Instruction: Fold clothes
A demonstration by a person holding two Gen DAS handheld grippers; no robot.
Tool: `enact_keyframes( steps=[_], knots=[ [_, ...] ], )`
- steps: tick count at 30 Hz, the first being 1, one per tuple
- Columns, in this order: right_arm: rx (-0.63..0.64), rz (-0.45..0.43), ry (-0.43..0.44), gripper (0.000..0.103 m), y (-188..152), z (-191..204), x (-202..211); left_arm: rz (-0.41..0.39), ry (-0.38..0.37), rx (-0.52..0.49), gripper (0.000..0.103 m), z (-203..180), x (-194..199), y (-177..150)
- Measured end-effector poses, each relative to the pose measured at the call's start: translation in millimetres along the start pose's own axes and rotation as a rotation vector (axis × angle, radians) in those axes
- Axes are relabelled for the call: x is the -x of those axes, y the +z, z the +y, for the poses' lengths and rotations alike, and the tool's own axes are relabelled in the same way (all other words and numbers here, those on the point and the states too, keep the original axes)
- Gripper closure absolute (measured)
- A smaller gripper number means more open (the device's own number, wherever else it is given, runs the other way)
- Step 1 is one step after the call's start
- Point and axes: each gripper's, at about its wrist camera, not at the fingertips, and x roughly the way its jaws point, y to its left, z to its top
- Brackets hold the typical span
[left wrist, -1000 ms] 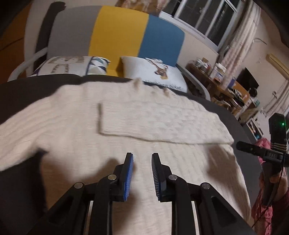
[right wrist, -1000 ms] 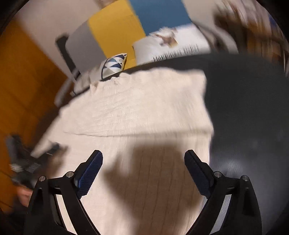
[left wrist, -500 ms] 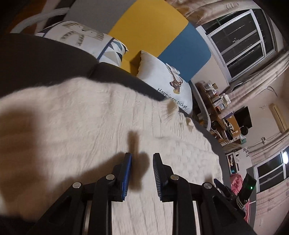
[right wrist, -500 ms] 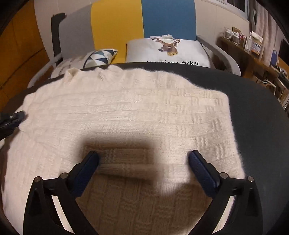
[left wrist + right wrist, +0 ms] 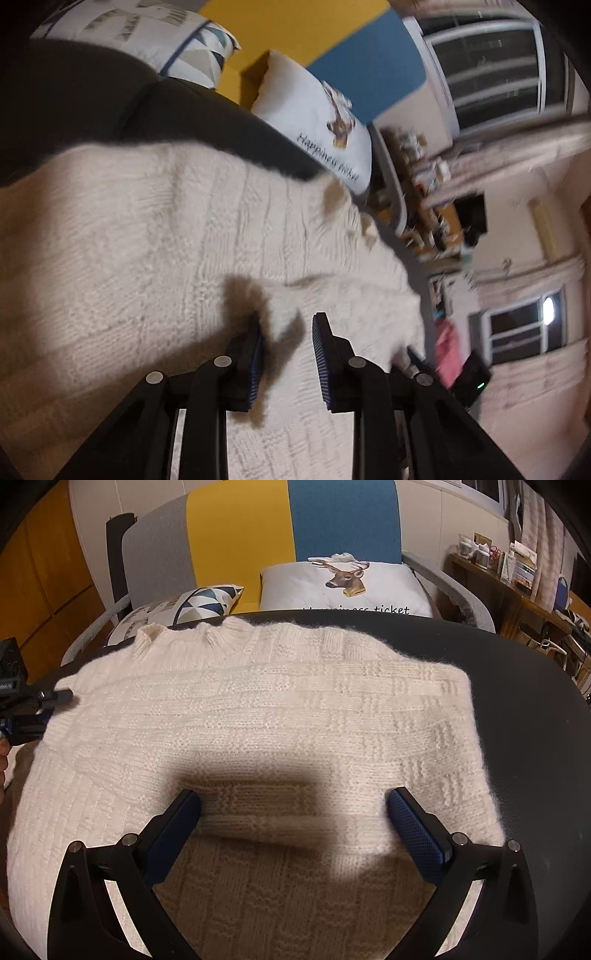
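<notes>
1. My sweater (image 5: 280, 716) is a cream-white, fuzzy knit with ribbed and basket-weave blocks.
2. It lies spread flat, its collar at the far edge.
3. One sleeve is folded across the body, its cuff end lying near me.
4. A small tuft of the knit (image 5: 282, 317) stands up.

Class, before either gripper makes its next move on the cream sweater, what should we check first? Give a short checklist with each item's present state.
1. Sweater lies flat on the dark table: ok.
2. One sleeve folded across the body: ok.
3. Right gripper open wide, nothing pinched: ok.
4. Left gripper has a tuft of knit between its closing jaws; firm hold: cannot tell, picture blurred.
5. Collar at the far edge, still on the table: ok.
6. Other sleeve's position: cannot tell.
</notes>
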Motion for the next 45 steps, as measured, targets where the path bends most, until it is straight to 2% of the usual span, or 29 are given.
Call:
enact_keyframes(
  steps=[2,3,5,6,8,10,11,15,18,19,21,22,25,27,28,32,35,37,41,43,45],
  knots=[
    [-0.001,-0.001,0.001,0.0,0.2,0.2,0.0,-0.032,0.064,-0.064,0.098,-10.8,1.3,-1.1],
    [-0.001,-0.002,0.001,0.0,0.1,0.3,0.2,-0.075,0.063,-0.079,0.098,-15.4,8.0,-3.0],
    [-0.003,-0.003,0.005,0.0,0.3,0.0,0.2,-0.193,-0.033,-0.078,0.098,-24.0,31.4,-9.7],
    [-0.005,-0.004,0.008,0.0,0.5,-0.5,0.2,-0.219,-0.017,-0.082,0.098,-26.2,34.7,-11.8],
    [-0.006,-0.005,0.012,0.0,1.5,-1.4,-0.6,-0.202,0.052,-0.08,0.098,-24.2,26.9,-15.4],
    [-0.005,-0.005,0.012,0.0,1.8,-1.4,-0.7,-0.151,0.156,-0.094,0.098,-18.2,9.6,-23.1],
    [-0.005,-0.005,0.012,0.0,2.0,-1.5,-0.7,-0.145,0.17,-0.088,0.098,-13.9,6.0,-27.1],
    [-0.014,-0.001,0.031,0.0,3.6,-3.8,0.4,-0.17,0.136,-0.018,0.097,-3.6,8.0,-33.0],
    [-0.05,0.007,0.094,0.0,9.6,-12.6,7.3,-0.201,0.148,-0.055,0.097,-8.4,19.1,-38.5],
    [-0.084,-0.01,0.123,0.0,14.8,-19.6,14.2,-0.193,0.173,-0.083,0.097,-10.0,18.2,-39.1],
    [-0.116,-0.076,0.12,0.0,29.8,-31.6,27.3,-0.168,0.192,-0.083,0.097,-6.3,10.5,-39.7],
    [-0.112,-0.079,0.116,0.0,39.8,-36.4,26.0,-0.176,0.178,-0.077,0.097,-3.8,11.5,-40.8],
    [-0.115,-0.029,0.049,0.0,66.5,-53.8,-1.4,-0.188,0.166,-0.066,0.095,0.9,16.7,-43.7],
    [-0.158,0.018,0.04,0.0,73.3,-70.1,-22.3,-0.188,0.146,-0.051,0.095,3.9,18.4,-44.5],
    [-0.176,0.046,0.035,0.0,72.4,-76.9,-33.4,-0.185,0.132,-0.037,0.095,5.7,19.6,-43.9],
    [-0.04,0.037,-0.057,0.0,67.7,-59.8,-39.4,-0.216,0.089,0.022,0.094,2.5,37.2,-45.6],
    [-0.05,0.081,-0.024,0.0,72.9,-62.4,-32.3,-0.257,0.057,-0.044,0.093,-16.3,50.4,-51.4],
    [-0.048,0.035,0.025,0.0,71.1,-60.2,-8.5,-0.243,0.061,-0.098,0.091,-27.8,49.5,-57.1],
    [-0.028,0.033,0.136,0.0,47.1,-46.6,19.6,-0.188,0.137,-0.122,0.089,-27.8,28.2,-62.6],
    [-0.01,0.079,0.107,0.0,28.1,-38.0,14.2,-0.201,0.206,-0.107,0.093,-17.9,21.1,-62.2],
    [0.01,0.123,0.018,0.0,9.6,-34.4,0.3,-0.216,0.185,-0.075,0.092,-8.3,22.8,-61.7]
  ],
)
